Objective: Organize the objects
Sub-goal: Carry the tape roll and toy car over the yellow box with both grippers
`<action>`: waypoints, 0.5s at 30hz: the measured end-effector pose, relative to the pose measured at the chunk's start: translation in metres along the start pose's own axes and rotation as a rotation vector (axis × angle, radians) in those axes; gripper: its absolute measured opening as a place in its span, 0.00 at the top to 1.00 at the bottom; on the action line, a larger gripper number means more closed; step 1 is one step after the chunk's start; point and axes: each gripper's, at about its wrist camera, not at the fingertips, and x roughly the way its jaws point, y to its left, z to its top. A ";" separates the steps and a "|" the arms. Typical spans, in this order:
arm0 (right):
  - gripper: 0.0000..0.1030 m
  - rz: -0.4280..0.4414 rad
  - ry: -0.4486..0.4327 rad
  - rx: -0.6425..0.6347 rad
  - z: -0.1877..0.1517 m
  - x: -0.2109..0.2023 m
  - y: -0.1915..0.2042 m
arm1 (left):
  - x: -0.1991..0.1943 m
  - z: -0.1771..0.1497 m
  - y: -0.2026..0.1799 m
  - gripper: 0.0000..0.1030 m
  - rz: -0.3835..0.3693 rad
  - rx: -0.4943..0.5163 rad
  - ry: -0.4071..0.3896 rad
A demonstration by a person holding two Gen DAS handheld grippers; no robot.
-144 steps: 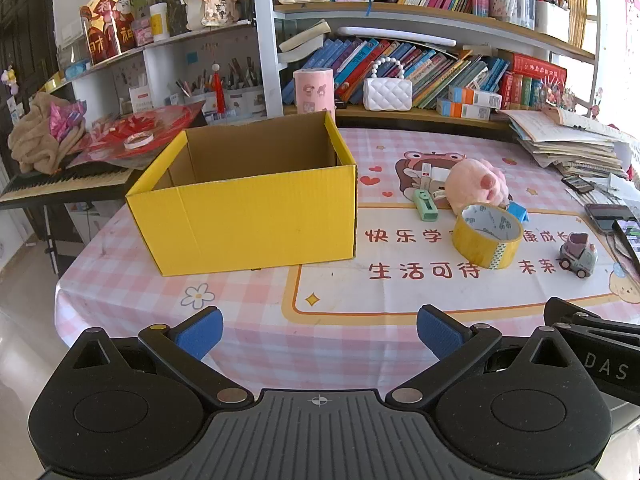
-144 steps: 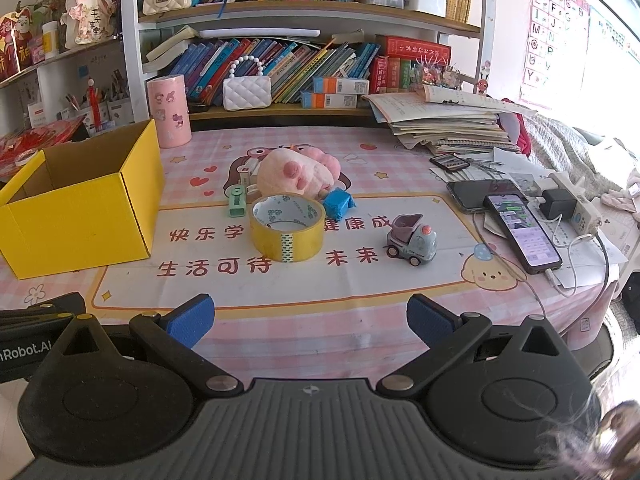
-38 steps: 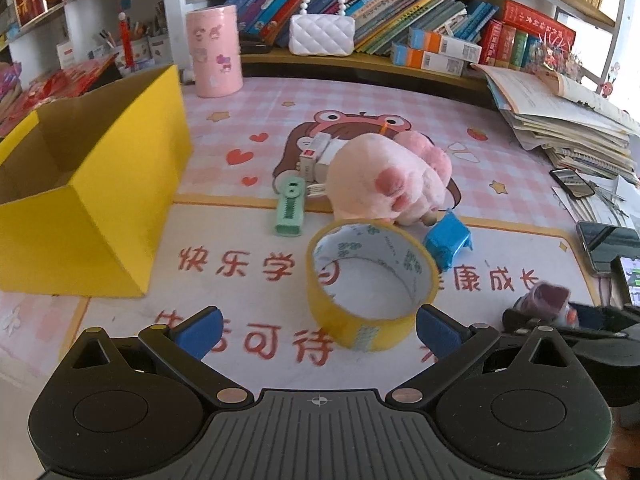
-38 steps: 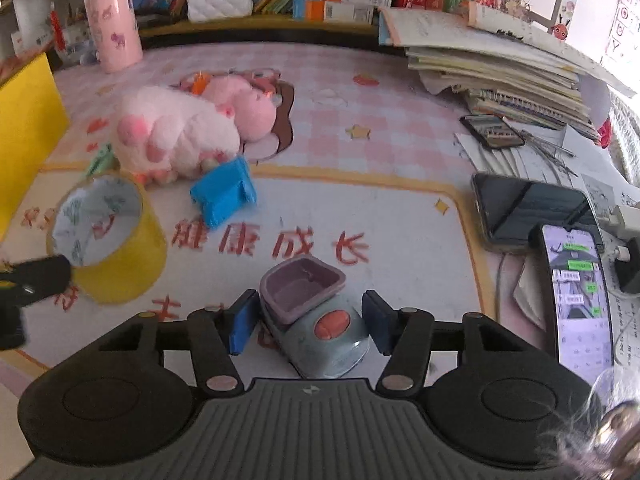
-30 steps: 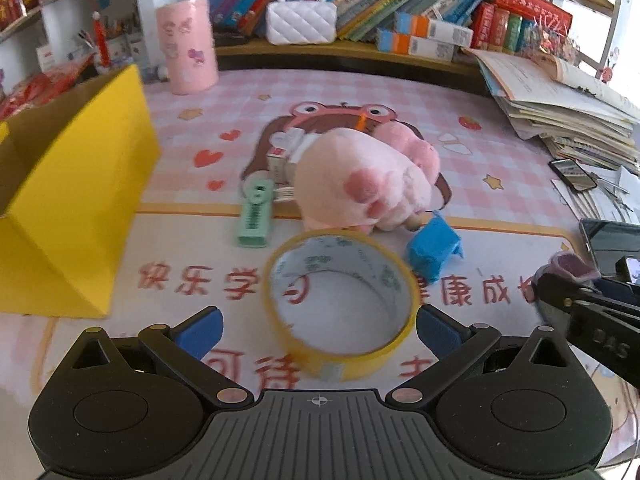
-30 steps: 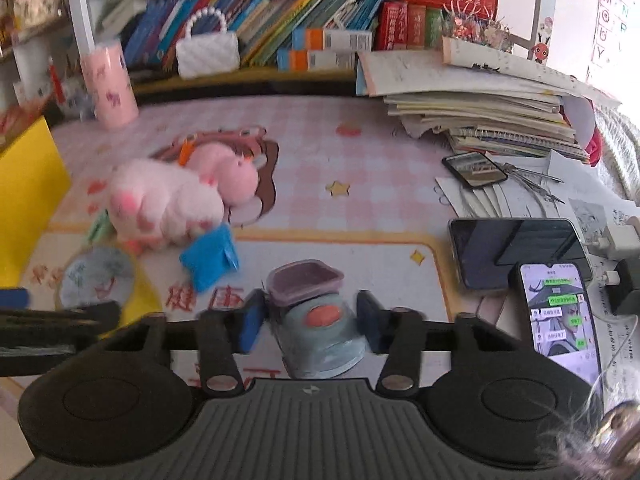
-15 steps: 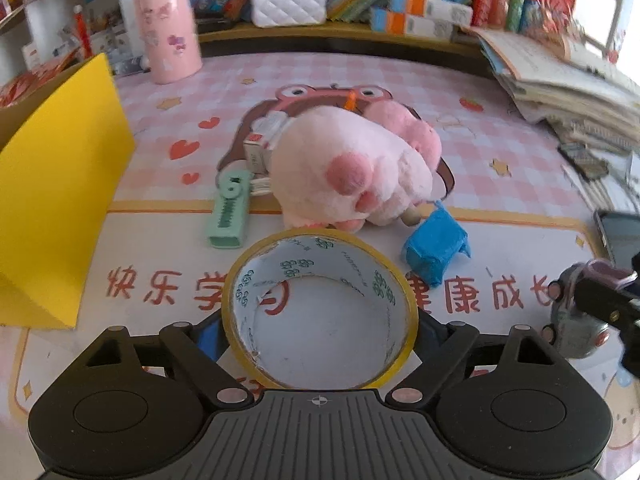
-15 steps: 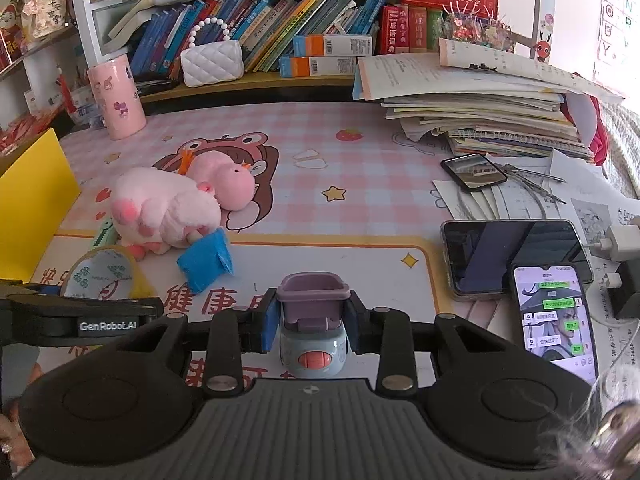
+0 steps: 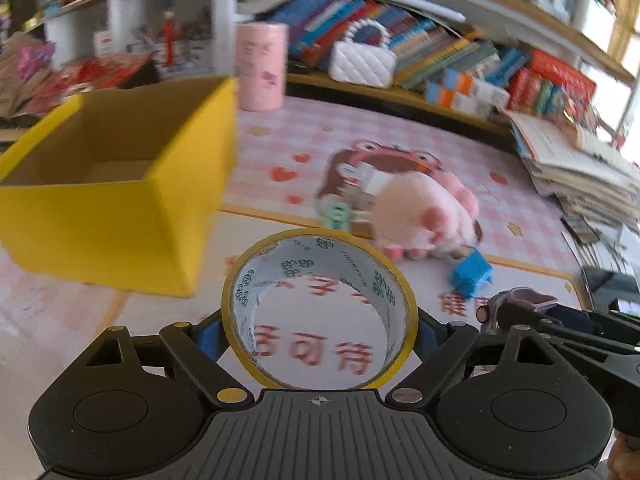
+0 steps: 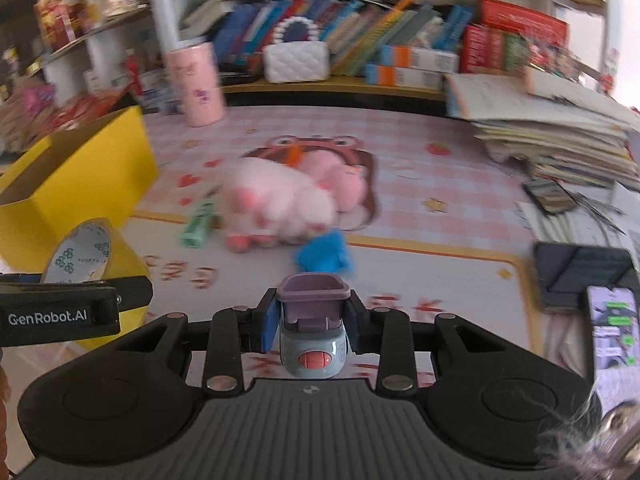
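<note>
My left gripper (image 9: 318, 328) is shut on a yellow tape roll (image 9: 320, 240), its blue pads pressing on both sides, and the roll hangs above the mat. The same tape roll (image 10: 92, 256) shows at the left of the right wrist view. My right gripper (image 10: 310, 318) is shut on a small blue-grey toy car (image 10: 312, 344) with a purple top, lifted off the table. An open yellow box (image 9: 112, 220) stands ahead to the left of the tape, its inside bare as far as I see. The views are motion-blurred.
On the mat lie a pink plush toy (image 9: 420, 212), a blue block (image 9: 470, 276) and a green item (image 9: 336, 216). Two phones (image 10: 580, 276) and a paper stack (image 10: 552, 136) are on the right. A pink cup (image 9: 260, 68) and bookshelves stand behind.
Both grippers have risen and swung left with the tape roll and the toy car. The yellow box now fills more of the left wrist view.
</note>
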 end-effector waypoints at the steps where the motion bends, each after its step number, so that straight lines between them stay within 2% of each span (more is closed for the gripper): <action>1: 0.70 0.010 -0.005 -0.012 0.001 -0.001 0.008 | -0.004 0.000 0.008 0.14 0.005 -0.011 -0.009; 6: 0.70 0.045 -0.024 -0.063 0.003 -0.007 0.048 | -0.023 -0.004 0.043 0.14 0.023 -0.044 -0.039; 15: 0.70 0.069 -0.036 -0.083 -0.009 -0.019 0.125 | -0.053 -0.018 0.112 0.14 0.035 -0.045 -0.055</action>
